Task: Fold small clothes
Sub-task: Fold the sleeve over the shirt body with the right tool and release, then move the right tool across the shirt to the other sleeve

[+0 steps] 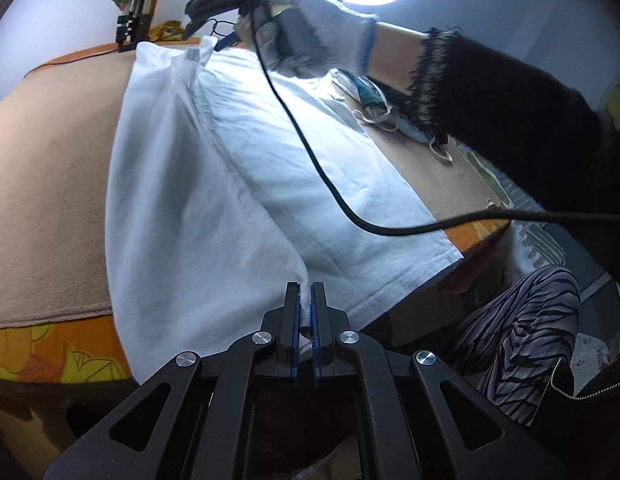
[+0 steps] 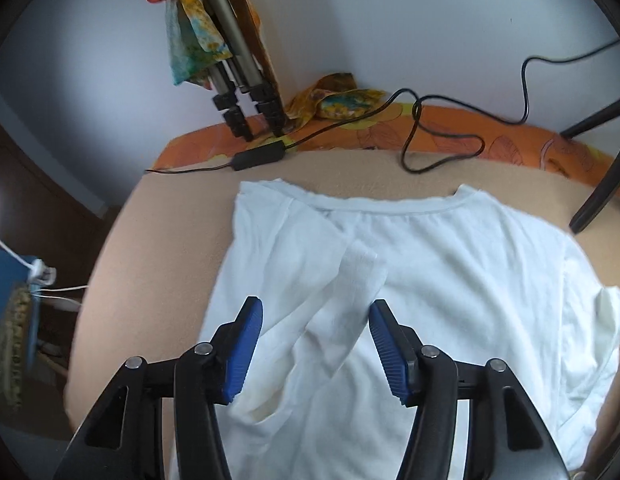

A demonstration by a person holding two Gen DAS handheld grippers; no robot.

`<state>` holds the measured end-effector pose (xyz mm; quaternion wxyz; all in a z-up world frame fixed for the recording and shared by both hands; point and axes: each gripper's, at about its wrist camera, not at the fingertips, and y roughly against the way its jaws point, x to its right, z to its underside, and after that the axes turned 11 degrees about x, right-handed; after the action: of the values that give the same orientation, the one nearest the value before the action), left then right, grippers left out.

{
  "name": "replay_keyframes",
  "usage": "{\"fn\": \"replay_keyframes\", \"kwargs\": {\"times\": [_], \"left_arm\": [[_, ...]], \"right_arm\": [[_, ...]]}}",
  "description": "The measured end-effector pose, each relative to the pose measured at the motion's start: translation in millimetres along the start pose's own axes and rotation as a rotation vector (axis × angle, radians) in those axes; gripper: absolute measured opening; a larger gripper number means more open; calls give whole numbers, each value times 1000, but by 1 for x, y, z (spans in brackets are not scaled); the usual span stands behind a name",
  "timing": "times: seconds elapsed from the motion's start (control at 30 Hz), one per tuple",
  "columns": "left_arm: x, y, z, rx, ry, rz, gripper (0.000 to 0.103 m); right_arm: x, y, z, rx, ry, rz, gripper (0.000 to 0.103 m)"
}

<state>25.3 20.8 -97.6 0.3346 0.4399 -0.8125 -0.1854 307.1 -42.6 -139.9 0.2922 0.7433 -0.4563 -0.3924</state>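
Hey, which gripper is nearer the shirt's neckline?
Right. The right gripper hangs open over the white shirt near its collar; the left gripper pinches the far hem end.

The left gripper (image 1: 305, 300) sits low at the near edge, its blue-padded fingers (image 1: 296, 312) drawn almost together with a thin ridge of white T-shirt (image 1: 238, 160) pinched between them; the right gripper (image 2: 315, 344) has its jaws spread wide, blue pads (image 2: 242, 356) apart and pressing nothing; in the left wrist view the right gripper is carried high at the far end by a grey-gloved hand (image 1: 310, 24) on a black-sleeved forearm (image 1: 509, 120), its tip seemingly just above the cloth.
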Motion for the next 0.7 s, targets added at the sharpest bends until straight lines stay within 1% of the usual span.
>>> {"fn": "replay_keyframes", "kwargs": {"times": [0.1, 0.2, 0.23, 0.27, 0.3, 0.33, 0.37, 0.43, 0.47, 0.5, 0.53, 0.57, 0.67, 0.7], "left_arm": [[2, -1, 1, -2, 3, 2, 3], [2, -1, 2, -2, 9, 9, 3], [5, -5, 3, -4, 7, 8, 3], [6, -5, 3, -7, 6, 12, 3], [8, -6, 3, -10, 4, 13, 3], [9, -6, 3, -11, -2, 13, 3], [12, -8, 3, -13, -5, 15, 3], [15, -8, 4, -25, -21, 27, 3], [18, -6, 4, -24, -43, 5, 4], [19, -5, 5, -25, -56, -9, 6], [19, -1, 5, -33, -62, -15, 13], [18, 3, 6, -33, -55, -21, 20], [10, 25, 8, 4, 0, -14, 22], [8, 32, 9, 21, 11, -18, 22]], "right_arm": [[0, 5, 16, -78, -12, -26, 61], [-8, 6, 38, -144, -21, -90, 61], [-13, 6, 43, -148, 9, -90, 61], [-20, 5, 48, -148, 56, -69, 59], [-25, 4, 51, -144, 97, -42, 37], [-29, 1, 55, -152, 133, -8, 12], [-29, 0, 58, -154, 135, 8, 11], [-23, 1, 61, -158, 124, 48, 13], [-22, 4, 63, -150, 138, 72, 14], [-20, 11, 63, -131, 153, 99, 33], [-18, 21, 63, -105, 164, 110, 42], [-17, 31, 63, -81, 171, 109, 42], [-7, 70, 61, -6, 154, 80, 42], [-3, 84, 61, 24, 151, 72, 46]]}}
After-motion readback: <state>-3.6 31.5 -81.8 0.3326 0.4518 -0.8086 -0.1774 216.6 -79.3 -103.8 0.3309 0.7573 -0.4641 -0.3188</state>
